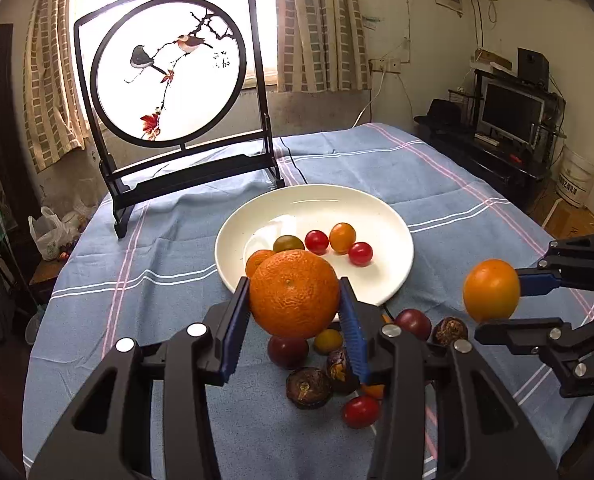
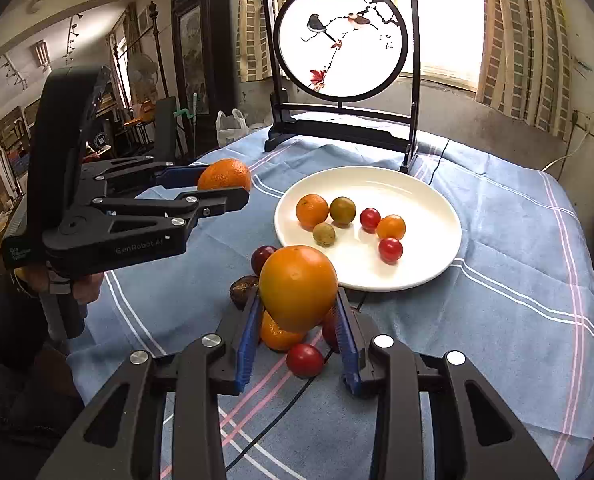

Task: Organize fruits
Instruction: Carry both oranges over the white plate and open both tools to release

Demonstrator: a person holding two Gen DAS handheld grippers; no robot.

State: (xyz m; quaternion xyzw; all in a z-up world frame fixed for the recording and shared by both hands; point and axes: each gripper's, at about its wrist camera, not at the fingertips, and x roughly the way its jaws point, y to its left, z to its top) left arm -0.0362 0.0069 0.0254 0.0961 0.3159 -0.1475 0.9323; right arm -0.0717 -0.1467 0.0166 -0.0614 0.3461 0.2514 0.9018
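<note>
My left gripper (image 1: 295,294) is shut on a bumpy mandarin (image 1: 295,292) and holds it above the cloth, just short of the white plate (image 1: 381,280). It shows in the right wrist view too (image 2: 233,184), at the left. My right gripper (image 2: 299,300) is shut on a smooth orange (image 2: 298,286), held above loose fruit near the plate (image 2: 417,272); it also shows in the left wrist view (image 1: 497,304). The plate holds several small fruits, among them cherry tomatoes (image 2: 370,219) and a small mandarin (image 2: 312,211). Loose tomatoes (image 1: 360,411), dark plums (image 1: 287,351) and passion fruits (image 1: 309,387) lie on the cloth below the grippers.
A blue striped tablecloth (image 1: 157,280) covers the table. A black-framed bird screen (image 1: 165,76) stands at the back, behind the plate. A dark cable (image 2: 273,420) runs over the cloth near my right gripper. Furniture and a monitor (image 1: 511,114) stand beyond the table.
</note>
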